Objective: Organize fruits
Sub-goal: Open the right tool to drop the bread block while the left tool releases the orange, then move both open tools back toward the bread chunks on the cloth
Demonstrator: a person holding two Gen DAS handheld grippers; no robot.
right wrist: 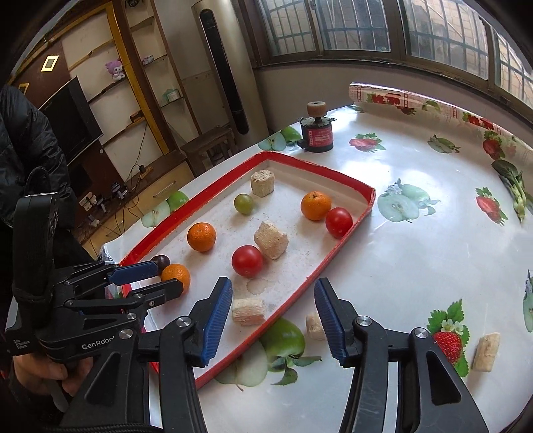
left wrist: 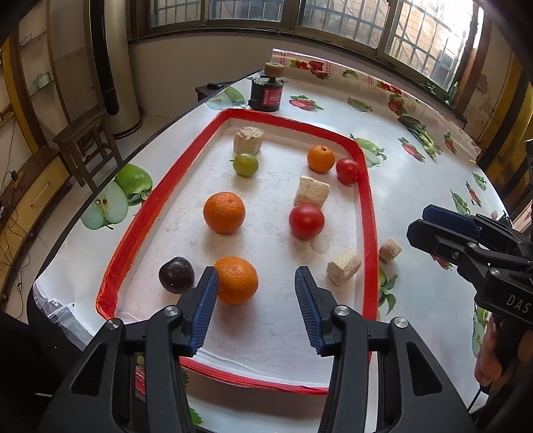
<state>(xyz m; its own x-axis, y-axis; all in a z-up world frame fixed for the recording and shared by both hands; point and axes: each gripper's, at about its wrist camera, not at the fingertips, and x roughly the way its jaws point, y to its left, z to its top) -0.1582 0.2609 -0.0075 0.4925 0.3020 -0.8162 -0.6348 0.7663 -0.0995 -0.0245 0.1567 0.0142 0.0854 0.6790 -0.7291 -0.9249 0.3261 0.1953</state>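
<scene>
My left gripper [left wrist: 256, 283] hangs wide open over the near end of the red-rimmed tray [left wrist: 365, 186], holding nothing; its left pad sits just beside the nearest orange [left wrist: 236, 279]. My right gripper [right wrist: 273, 311] is also spread wide and empty, straddling the tray's near right rim.

Beneath both is a glossy fruit-print tablecloth [left wrist: 416, 186] on a table by barred windows [left wrist: 333, 16], with a wooden stool [left wrist: 85, 146] and a tall floor-standing air conditioner [right wrist: 226, 66] beyond.

Inside the tray lie a dark plum [left wrist: 176, 274], a second orange [left wrist: 224, 212], a third orange [left wrist: 320, 158], two tomatoes [left wrist: 306, 221] [left wrist: 347, 171], a green fruit [left wrist: 245, 164] and three beige cork-like blocks [left wrist: 248, 140]. Two more blocks [right wrist: 486, 351] lie on the cloth outside it, and a small dark jar [left wrist: 266, 93] stands past the tray's far end.
</scene>
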